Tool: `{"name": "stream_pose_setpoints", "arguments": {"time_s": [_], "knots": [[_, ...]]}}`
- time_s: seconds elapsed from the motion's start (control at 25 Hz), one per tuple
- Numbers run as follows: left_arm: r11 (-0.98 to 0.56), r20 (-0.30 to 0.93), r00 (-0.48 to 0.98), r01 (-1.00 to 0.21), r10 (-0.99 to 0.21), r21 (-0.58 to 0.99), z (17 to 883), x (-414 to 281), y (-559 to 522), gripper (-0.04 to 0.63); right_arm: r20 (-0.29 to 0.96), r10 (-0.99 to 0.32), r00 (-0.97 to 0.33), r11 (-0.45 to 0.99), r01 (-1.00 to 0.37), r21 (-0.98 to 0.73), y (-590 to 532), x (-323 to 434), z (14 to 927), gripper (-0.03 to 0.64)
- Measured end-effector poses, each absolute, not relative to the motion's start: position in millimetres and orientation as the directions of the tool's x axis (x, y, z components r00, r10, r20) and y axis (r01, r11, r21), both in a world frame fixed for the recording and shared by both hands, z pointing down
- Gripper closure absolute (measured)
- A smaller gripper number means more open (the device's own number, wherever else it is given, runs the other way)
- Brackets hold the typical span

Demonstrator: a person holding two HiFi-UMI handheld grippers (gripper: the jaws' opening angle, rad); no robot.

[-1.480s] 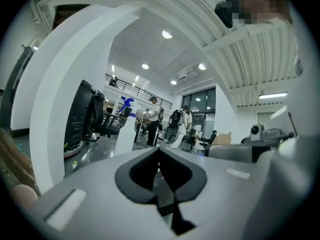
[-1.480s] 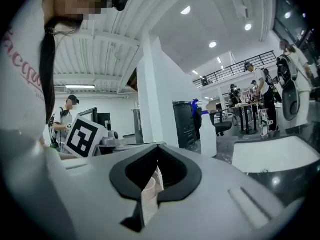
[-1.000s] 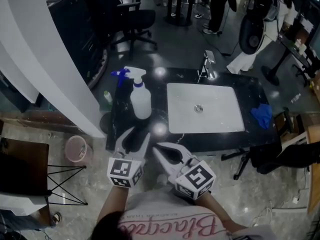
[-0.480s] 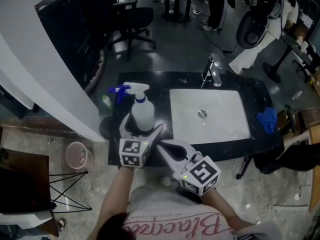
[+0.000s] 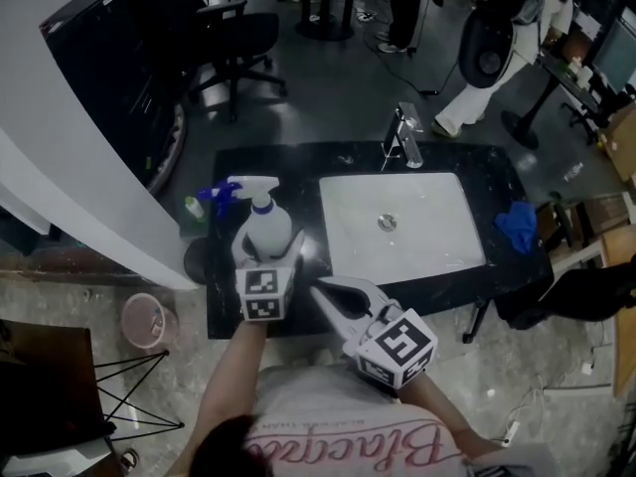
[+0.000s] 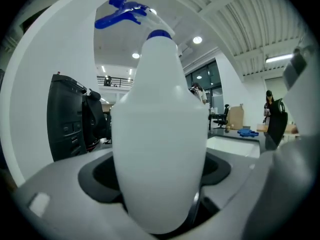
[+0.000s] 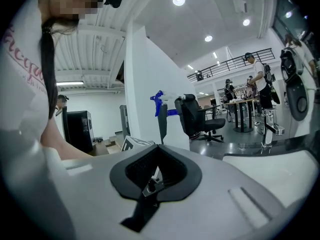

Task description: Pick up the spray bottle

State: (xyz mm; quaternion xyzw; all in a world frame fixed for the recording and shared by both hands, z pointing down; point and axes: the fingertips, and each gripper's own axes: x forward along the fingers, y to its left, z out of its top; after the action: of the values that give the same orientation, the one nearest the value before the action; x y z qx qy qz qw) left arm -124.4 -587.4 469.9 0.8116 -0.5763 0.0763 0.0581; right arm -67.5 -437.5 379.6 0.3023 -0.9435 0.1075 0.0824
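Black tabletop (image 5: 298, 162): left claw (image 5: 268, 254), jaws wide and just closing round the upright spray bottle (image 5: 266, 229), needs a firm mid-body squeeze before lifting; right claw (image 5: 322, 291) closed, empty.

The head view looks steeply down onto the black stone counter (image 5: 298, 162). Both gripper views face level: the left hard against the white plastic spray bottle (image 6: 160, 144), the right farther off.

Bottle (image 5: 266, 235): smooth matt plastic
Counter (image 5: 298, 162): glossy, polished, dark
Basin (image 5: 427, 237): smooth, glossy white
Tap (image 5: 401, 135): shiny metal
Rag (image 5: 518, 227): crumpled cloth
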Motion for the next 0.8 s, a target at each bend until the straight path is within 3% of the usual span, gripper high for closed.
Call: {"name": "stream_pose_setpoints", "arguments": {"time_s": [0.32, 0.8], "knots": [[-0.326, 0.17, 0.325, -0.945, -0.93, 0.021, 459, -125, -581, 0.189, 0.209, -0.54, -0.815, 0.813, -0.57, -0.122, -437, -70, 374, 0.615], [-0.38, 0.066, 0.376, -0.923, -0.924, -0.061, 360, -120, -528, 0.189, 0.139, -0.585, -0.799, 0.798, -0.598, -0.077, -431, -63, 347, 0.617]]}}
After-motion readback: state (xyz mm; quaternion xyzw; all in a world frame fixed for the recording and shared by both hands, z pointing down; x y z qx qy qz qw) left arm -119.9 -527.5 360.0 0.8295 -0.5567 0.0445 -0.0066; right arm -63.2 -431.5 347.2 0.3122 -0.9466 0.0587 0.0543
